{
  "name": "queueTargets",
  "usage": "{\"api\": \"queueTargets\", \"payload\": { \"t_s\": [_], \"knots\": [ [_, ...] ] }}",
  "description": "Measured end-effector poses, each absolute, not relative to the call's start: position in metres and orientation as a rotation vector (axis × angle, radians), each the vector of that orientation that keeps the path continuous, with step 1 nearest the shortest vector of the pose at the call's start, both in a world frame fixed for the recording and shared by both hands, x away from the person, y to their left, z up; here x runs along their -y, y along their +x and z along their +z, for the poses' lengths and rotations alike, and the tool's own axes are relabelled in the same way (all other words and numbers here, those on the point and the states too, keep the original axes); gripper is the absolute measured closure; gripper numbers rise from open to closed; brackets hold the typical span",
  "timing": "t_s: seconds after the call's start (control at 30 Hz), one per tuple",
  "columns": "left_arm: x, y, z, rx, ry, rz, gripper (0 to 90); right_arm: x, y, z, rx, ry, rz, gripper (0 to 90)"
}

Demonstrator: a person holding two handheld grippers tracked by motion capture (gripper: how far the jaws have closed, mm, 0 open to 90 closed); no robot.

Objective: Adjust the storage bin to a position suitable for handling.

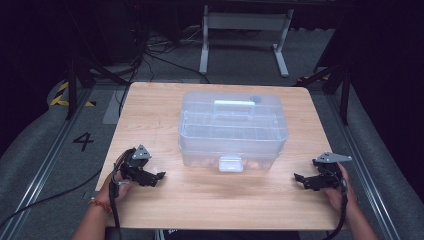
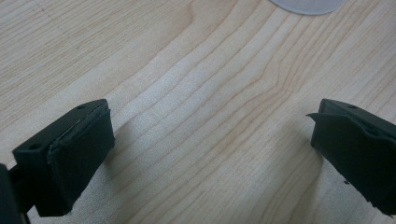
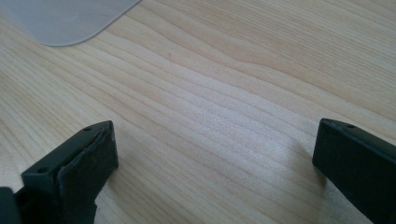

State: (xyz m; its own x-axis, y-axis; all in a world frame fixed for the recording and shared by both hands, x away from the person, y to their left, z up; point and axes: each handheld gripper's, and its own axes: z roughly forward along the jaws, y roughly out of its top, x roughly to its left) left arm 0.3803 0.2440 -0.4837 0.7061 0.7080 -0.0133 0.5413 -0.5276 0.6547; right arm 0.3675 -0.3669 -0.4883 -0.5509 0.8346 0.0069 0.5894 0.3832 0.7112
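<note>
At the left of the wooden table (image 1: pixel 210 200), a hand (image 1: pixel 116 189) holds the left gripper (image 1: pixel 156 179) low over the boards near the front edge. Its tips point inward toward the middle of the table. Seen along its own jaws in the left gripper view, the left gripper (image 2: pixel 210 140) has them standing wide apart, with bare wood grain between them and a pale rounded corner of plastic just showing at the top edge.

In the middle stands the clear plastic box (image 1: pixel 233 129), lid shut, with a white handle (image 1: pixel 234 104) lying flat on top and a white latch (image 1: pixel 231 164) on the front wall facing the person. It sits square on the table, a little toward the far side, well apart from both grippers and between them.

At the right, the other hand (image 1: pixel 340 189) holds the right gripper (image 1: pixel 299 180), also low and near the front edge, its tips pointing inward toward the box. In the right gripper view the right gripper (image 3: pixel 212 154) is spread wide as well, nothing between the pads but tabletop, with a frosted corner of the box (image 3: pixel 65 21) at the upper left.
</note>
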Motion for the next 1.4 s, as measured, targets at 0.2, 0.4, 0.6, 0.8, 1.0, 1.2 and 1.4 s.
{"api": "queueTargets", "payload": {
  "t_s": [0.2, 0.4, 0.6, 0.8, 1.0, 1.2, 1.4],
  "knots": [
    [-0.244, 0.380, -0.484, -0.948, 2.266, 0.336, 0.1, 0.366, 0.367, -0.488, -2.291, 1.244, 0.960, 0.5],
    [-0.244, 0.380, -0.484, -0.948, 2.265, 0.336, 0.1, 0.366, 0.366, -0.488, -2.287, 1.247, 0.961, 0.5],
    [-0.244, 0.380, -0.484, -0.951, 2.264, 0.337, 0.1, 0.367, 0.363, -0.487, -2.286, 1.222, 0.974, 7.2],
    [-0.244, 0.380, -0.484, -0.951, 2.265, 0.337, 0.1, 0.375, 0.359, -0.480, -2.287, 1.219, 0.996, 18.6],
    [-0.244, 0.380, -0.484, -0.948, 2.266, 0.340, 0.2, 0.382, 0.356, -0.462, -2.195, 1.196, 1.097, 25.3],
    [-0.244, 0.379, -0.483, -0.948, 2.272, 0.343, 0.4, 0.380, 0.354, -0.443, -2.138, 1.141, 1.107, 27.5],
    [-0.244, 0.379, -0.483, -0.949, 2.272, 0.345, 0.4, 0.377, 0.349, -0.421, -2.080, 1.106, 1.161, 28.0]
  ]
}}
